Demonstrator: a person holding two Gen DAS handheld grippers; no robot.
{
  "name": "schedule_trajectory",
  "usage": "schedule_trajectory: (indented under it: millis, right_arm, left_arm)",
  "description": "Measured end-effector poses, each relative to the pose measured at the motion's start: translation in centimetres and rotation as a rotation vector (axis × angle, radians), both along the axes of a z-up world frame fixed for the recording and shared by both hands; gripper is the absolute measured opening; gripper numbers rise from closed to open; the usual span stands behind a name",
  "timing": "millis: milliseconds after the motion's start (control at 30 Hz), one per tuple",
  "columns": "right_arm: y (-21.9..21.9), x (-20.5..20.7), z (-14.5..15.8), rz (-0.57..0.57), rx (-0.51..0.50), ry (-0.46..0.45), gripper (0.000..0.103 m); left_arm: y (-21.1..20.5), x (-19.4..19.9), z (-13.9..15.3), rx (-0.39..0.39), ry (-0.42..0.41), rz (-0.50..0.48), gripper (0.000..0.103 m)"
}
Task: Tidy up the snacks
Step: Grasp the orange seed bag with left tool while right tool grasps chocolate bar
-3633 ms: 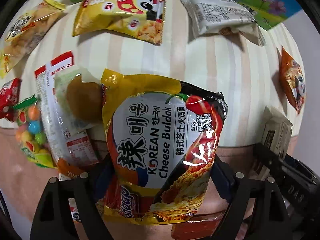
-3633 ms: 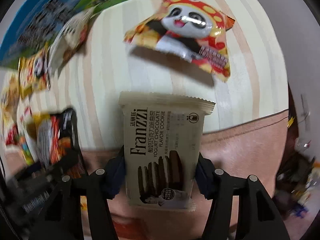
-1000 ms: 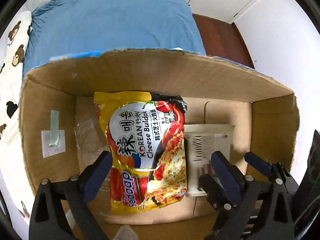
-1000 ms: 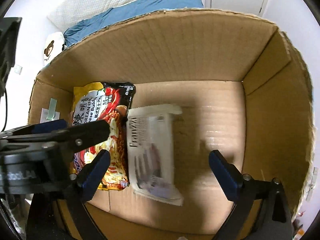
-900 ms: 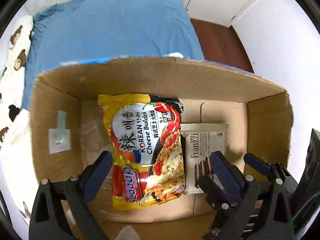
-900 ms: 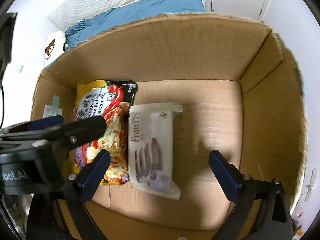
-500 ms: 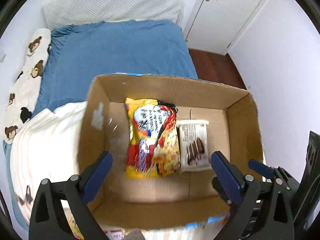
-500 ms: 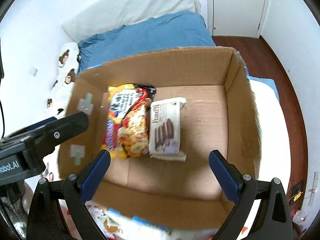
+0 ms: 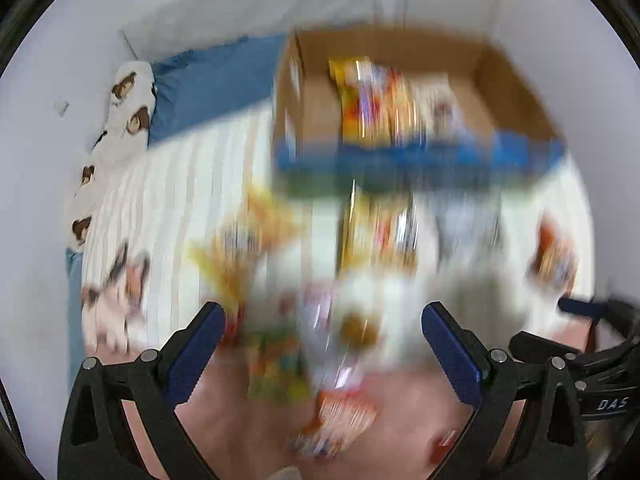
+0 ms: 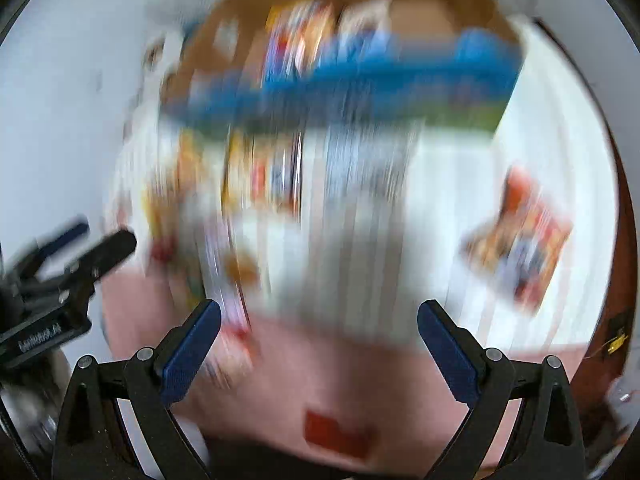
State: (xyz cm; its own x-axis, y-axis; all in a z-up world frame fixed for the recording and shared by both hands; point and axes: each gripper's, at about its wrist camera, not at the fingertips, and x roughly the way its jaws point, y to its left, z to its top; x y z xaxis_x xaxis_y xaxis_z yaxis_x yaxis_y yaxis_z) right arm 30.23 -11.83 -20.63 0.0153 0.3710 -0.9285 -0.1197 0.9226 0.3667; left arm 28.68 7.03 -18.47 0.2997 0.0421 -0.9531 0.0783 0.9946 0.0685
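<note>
Snack packets, blurred by camera motion, lie scattered on a cream-and-white striped cloth (image 9: 192, 200) ahead of both sets of jaws. Straight ahead of the left gripper (image 9: 318, 340) sits a loose cluster: a yellow packet (image 9: 376, 232), a smeared green-and-orange packet (image 9: 276, 364) between the jaws, and an orange-and-white packet (image 9: 344, 420) below it on a pink surface. Ahead and to the right of the right gripper (image 10: 318, 338) lies an orange-and-red packet (image 10: 520, 248), apart from the rest. Beyond all of these stands a brown cardboard box with a blue printed front panel (image 9: 512, 80); inside it a yellow-and-red packet (image 9: 364, 96) and a pale packet beside it are visible, though no print can be read.

Both grippers stand wide open, blue pads far apart, and hold nothing. The right gripper's view shows the left tool at its left edge.

Judgement: the step in hand appears to be an approach to the remaining packets. Risks from here: closing on two overlapping packets in the cluster at once; pinching the striped cloth with a packet; or a glossy packet slipping from a corner grip. The two tools, working side by side, could also collide.
</note>
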Motion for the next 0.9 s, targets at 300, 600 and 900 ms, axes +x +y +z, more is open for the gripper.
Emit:
schedule_trajectory:
  millis: [300, 600, 900]
  right_arm:
    - [7.9, -13.8, -7.4, 0.683, -0.350, -0.018, 0.100]
    - [8.8, -17.7, -12.1, 0.810, -0.479, -0.022, 0.068]
    - [-3.4, -11.0, -12.1, -0.058, -0.144, 0.191, 0.067]
  left_arm:
    - [2.4, -9.6, -8.8, 0.075, 0.214, -0.004, 0.101]
    - [3.3, -11.7, -10.5, 0.077, 0.212, 0.006, 0.101]
    - [-0.5, -9.3, -12.7, 0.131, 0.219, -0.156, 0.101]
